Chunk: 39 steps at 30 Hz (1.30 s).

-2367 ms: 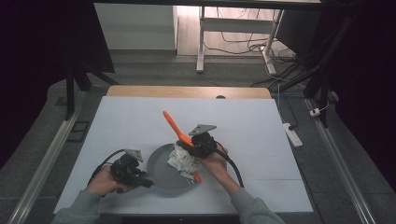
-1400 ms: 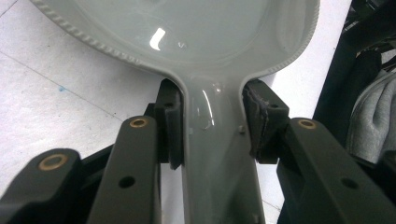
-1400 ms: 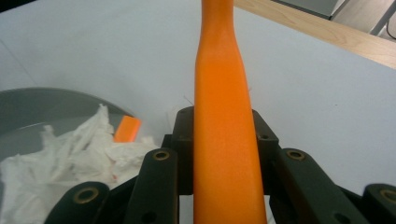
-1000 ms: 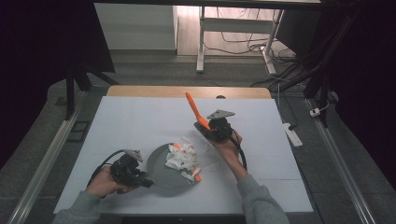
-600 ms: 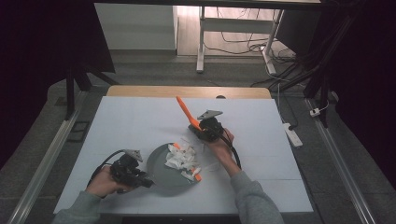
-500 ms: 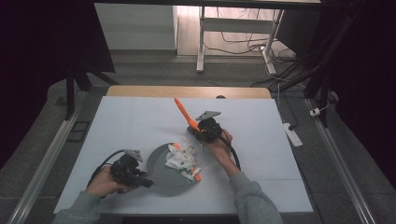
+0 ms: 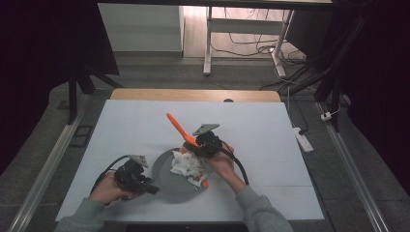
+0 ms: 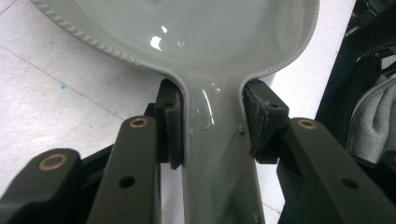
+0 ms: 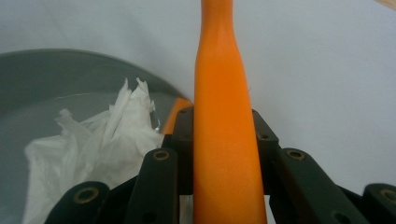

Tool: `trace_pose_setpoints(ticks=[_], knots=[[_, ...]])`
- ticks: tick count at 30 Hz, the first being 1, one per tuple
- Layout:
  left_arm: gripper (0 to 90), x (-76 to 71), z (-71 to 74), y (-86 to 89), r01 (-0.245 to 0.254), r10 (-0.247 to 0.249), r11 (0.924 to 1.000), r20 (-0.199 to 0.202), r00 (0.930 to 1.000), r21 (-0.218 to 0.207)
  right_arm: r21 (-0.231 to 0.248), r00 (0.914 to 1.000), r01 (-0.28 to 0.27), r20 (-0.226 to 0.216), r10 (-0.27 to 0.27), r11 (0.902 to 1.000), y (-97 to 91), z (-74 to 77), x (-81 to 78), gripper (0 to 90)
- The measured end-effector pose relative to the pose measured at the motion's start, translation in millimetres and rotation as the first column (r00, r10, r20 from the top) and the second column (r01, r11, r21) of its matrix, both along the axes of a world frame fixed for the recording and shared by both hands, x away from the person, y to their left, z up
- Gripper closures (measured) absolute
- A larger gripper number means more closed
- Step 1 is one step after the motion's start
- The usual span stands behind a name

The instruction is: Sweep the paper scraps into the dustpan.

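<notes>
Presently, the left gripper (image 8: 212, 126) has its two black pads (image 8: 170, 123) pressed against either side of the narrow handle (image 8: 215, 154) of a grey pan (image 7: 169, 176), so the jaws are closed on that handle; in the left gripper view the handle runs up between the jaws into the glossy bowl, whose rim carries a fine beaded edge. The right gripper (image 9: 224, 149) has its jaws clamped on an orange utensil (image 9: 224, 130), which fills the gap between them and extends straight away from the camera over the white surface. In the high view this right gripper (image 7: 205, 144) sits at the far right rim of the pan, with the orange utensil (image 7: 180, 129) slanting up and toward the far left corner of the table. A crumpled white tissue (image 7: 186, 165) lies inside the pan on its right half, and the right gripper view shows the same tissue (image 9: 88, 144) just left of the jaws. A second orange piece (image 7: 203, 181) shows at the near right edge of the tissue; what it is cannot be told. The pan rests on the white table top (image 7: 270, 135) close to the near edge, slightly left of centre. The left gripper (image 7: 134, 175) lies at the pan's left side, held by the person's left hand (image 7: 109, 188); the right hand (image 7: 222, 162) holds the other.
</notes>
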<state>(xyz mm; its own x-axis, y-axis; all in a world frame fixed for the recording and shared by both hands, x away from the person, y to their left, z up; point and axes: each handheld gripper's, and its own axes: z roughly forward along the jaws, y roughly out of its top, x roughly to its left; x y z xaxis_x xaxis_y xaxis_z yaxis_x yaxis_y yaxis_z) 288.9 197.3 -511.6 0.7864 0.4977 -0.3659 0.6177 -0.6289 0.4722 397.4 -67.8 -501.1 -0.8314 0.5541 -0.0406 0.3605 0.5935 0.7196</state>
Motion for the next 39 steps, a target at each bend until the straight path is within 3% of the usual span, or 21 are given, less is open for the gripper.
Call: trace_pose_setpoints(ticks=[7,12,16,22,29,35,39], knots=[[61.5,-0.2,0.2,-0.2,-0.001,0.001,1.0000,0.002,1.0000,0.001,0.029,0.9982,-0.058,-0.011,0.059,0.9979,7.8,5.1,-24.3,70.6],[61.6,-0.9,0.2,-0.5,-0.004,0.004,1.0000,-0.001,1.0000,0.000,0.088,0.9980,-0.044,0.049,0.040,0.9951,-0.9,24.1,-29.6,70.6],[61.5,-0.6,0.0,-0.5,-0.001,0.001,1.0000,0.001,1.0000,0.001,0.115,0.9970,0.005,0.076,-0.014,0.9934,-15.7,33.9,-24.9,70.5],[61.6,-0.8,0.0,-0.8,-0.002,0.002,1.0000,0.001,1.0000,0.002,0.108,0.9902,0.091,0.095,-0.102,0.9899,-40.9,36.3,-10.2,70.5],[61.6,-0.6,-0.5,-0.8,-0.001,0.001,1.0000,-0.001,1.0000,0.002,0.088,0.9700,0.229,0.061,-0.235,0.9693,-70.2,21.8,14.9,70.5],[61.6,-0.6,-0.6,-0.9,-0.002,0.002,1.0000,-0.002,1.0000,0.002,0.040,0.9597,0.277,0.036,-0.279,0.9599,-79.5,8.0,26.6,70.5],[61.6,-0.6,-0.8,-1.1,-0.002,0.002,1.0000,-0.002,1.0000,0.003,0.022,0.9615,0.274,0.014,-0.274,0.9614,-75.6,1.5,29.8,70.6]])
